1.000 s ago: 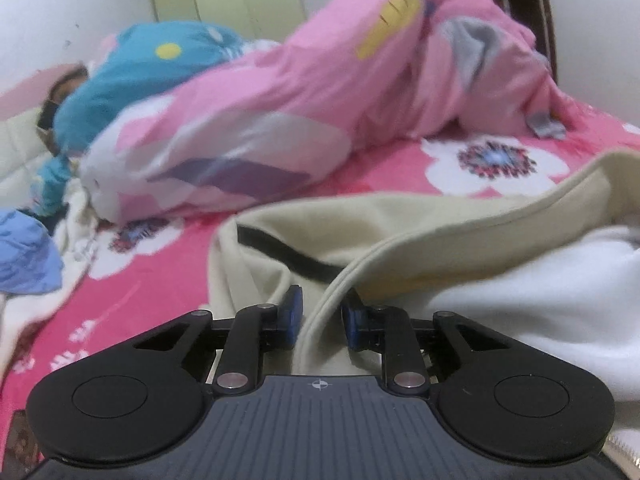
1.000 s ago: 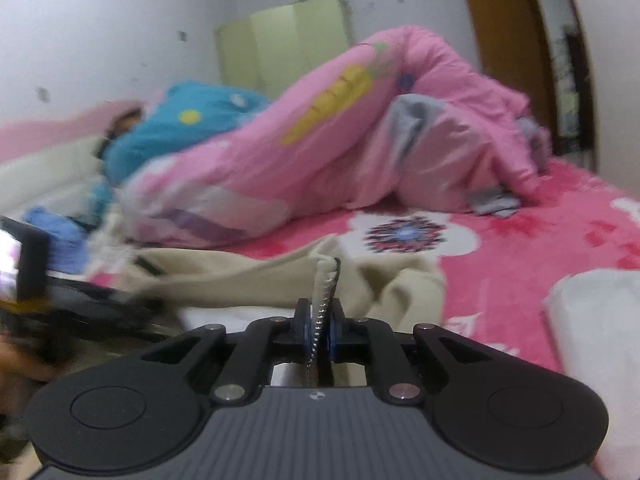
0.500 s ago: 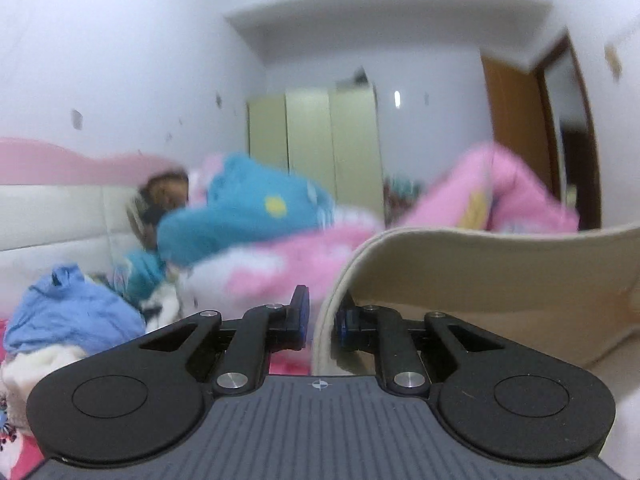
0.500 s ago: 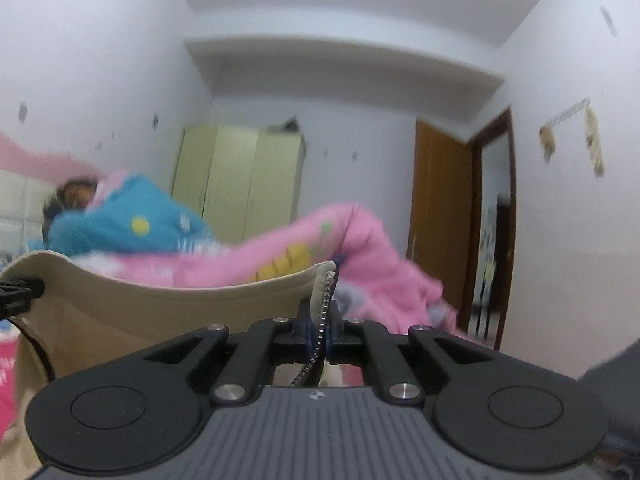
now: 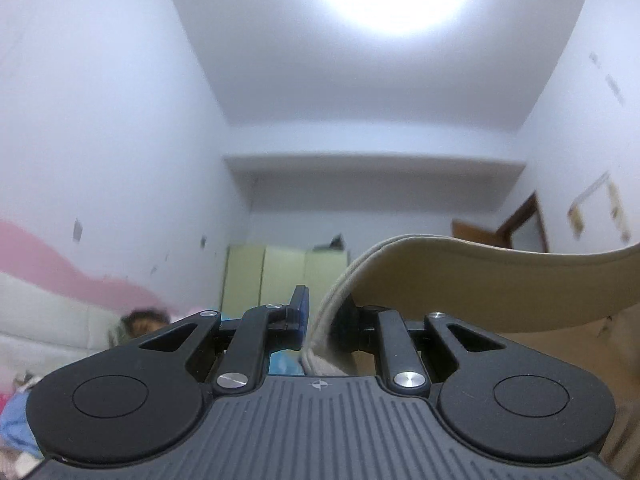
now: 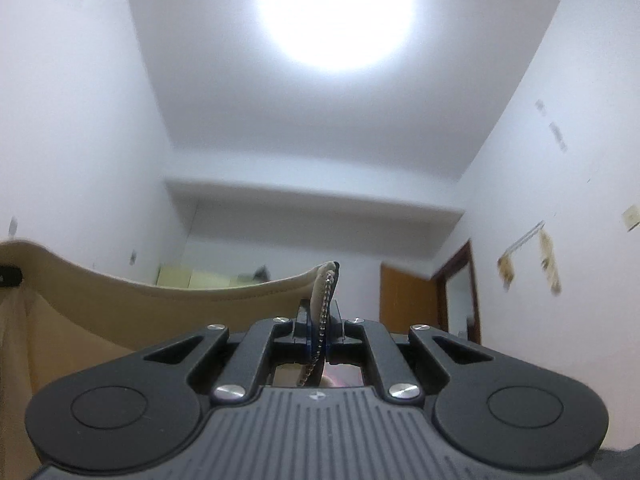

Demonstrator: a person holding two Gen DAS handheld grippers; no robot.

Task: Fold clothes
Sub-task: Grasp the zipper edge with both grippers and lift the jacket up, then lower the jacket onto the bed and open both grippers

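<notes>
Since a second ago the beige garment (image 5: 500, 280) has left the bed and now hangs in the air, stretched between both grippers. The left gripper (image 5: 320, 322) and right gripper (image 6: 320, 326) each have narrow jaws clamped on its edge, so it seems ready for laying out flat

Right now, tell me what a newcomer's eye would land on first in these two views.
The glaring ceiling light fills the top of both views. Below it, a beige garment stretches between the two grippers: the left gripper holds its ribbed edge, and the right gripper is shut on the edge with the zipper. Pale green wardrobes stand against the far wall.
</notes>
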